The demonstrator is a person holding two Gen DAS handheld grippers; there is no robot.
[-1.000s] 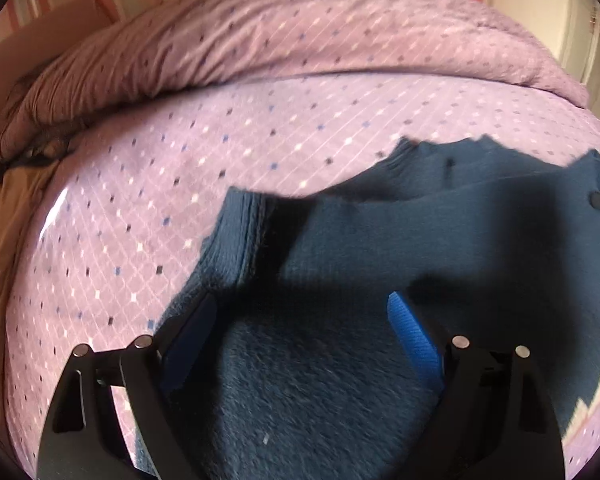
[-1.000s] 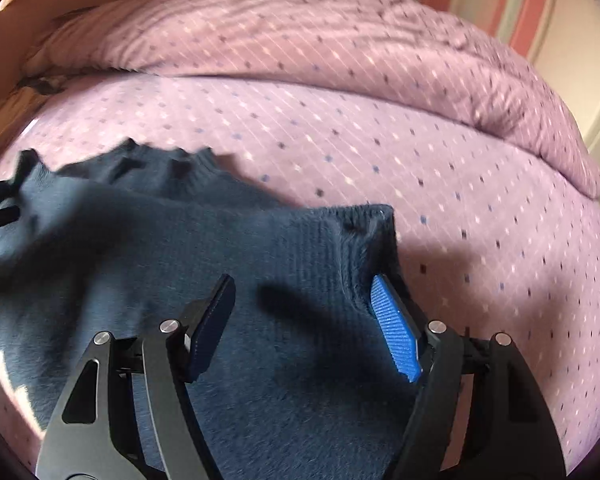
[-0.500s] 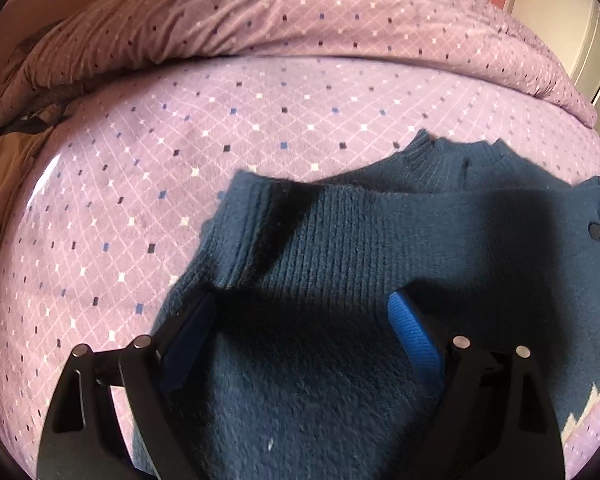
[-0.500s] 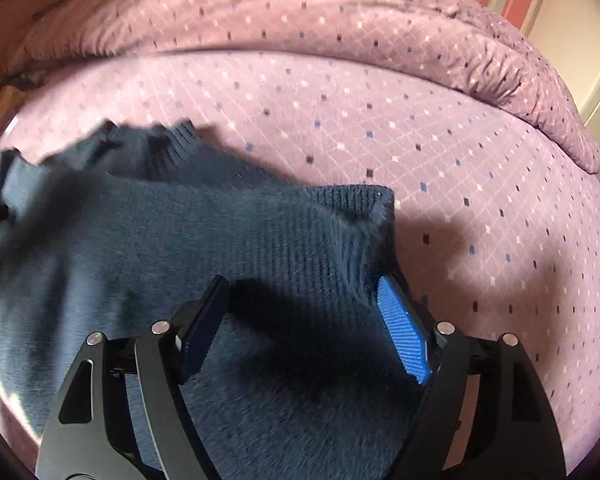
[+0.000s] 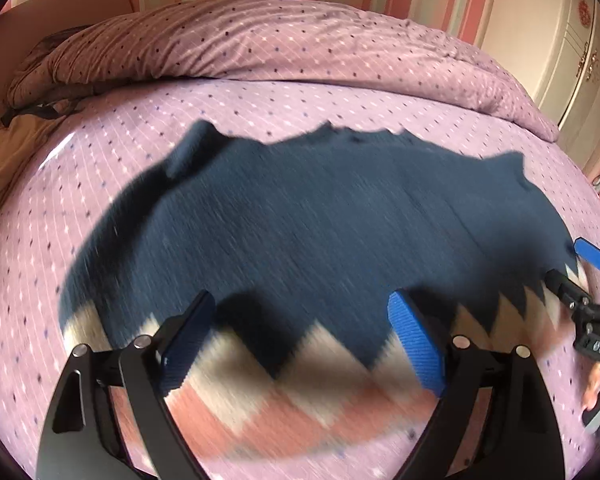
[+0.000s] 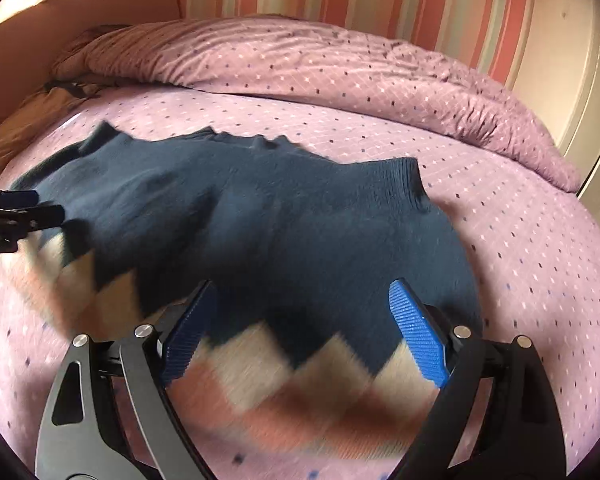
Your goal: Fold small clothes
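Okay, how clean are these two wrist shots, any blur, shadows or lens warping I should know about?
Left wrist view: the sweater and bedsheet are streaked with motion blur, while the left gripper is sharp and casts dark shadows on the knit. Right wrist view: the zigzag hem is smeared and the right gripper is crisp. Both views bulge with fisheye, corners black.

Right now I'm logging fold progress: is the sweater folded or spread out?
Partly folded. The sweater lies on the bedspread with both sleeves turned in over the navy body; the zigzag hem shows uncovered.
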